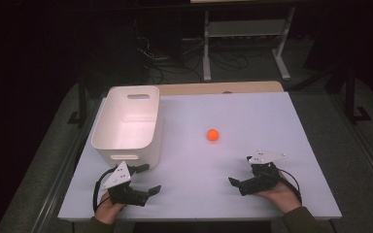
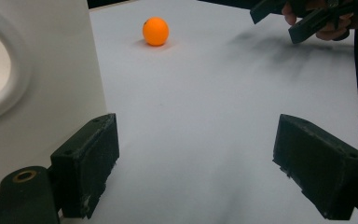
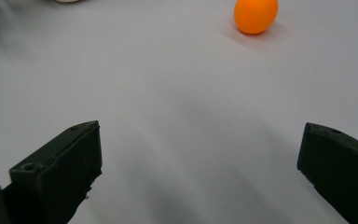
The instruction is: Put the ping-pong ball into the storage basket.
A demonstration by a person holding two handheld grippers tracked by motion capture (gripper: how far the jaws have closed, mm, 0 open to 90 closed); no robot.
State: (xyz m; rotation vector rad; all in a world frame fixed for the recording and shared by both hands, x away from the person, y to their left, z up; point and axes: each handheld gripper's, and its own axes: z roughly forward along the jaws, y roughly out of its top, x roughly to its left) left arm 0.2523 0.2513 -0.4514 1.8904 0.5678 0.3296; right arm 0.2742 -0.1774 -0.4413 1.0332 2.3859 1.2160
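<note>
An orange ball [image 1: 213,135] lies on the white table [image 1: 272,121], out in the open middle part of the top, with nothing touching it. It sits to the right of a white tub [image 1: 128,124], apart from it, and beyond both grippers.

The right gripper [image 1: 240,171] rests low at the near right part of the table, held in the person's right hand [image 1: 277,193]. Its jaws are spread wide and nothing lies between them. In the right gripper view the two black jaws stand far apart over bare white tabletop, and the ball [image 3: 256,15] shows ahead of them, up and to the right of the gap's middle, well clear of both jaws.

The left gripper [image 1: 148,178] sits at the near left part of the table, just in front of the tub's near wall, held in the person's left hand [image 1: 108,208]. Its jaws are also spread apart and hold nothing. In the left gripper view the tub's white wall [image 2: 37,93] stands close beside one jaw; whether they touch cannot be told. The ball [image 2: 155,31] lies farther off on the table, and the right gripper [image 2: 279,21] shows at the far upper right, its jaws parted.

The tub stands upright with its opening upward, and a handle slot is cut in its far wall.
</note>
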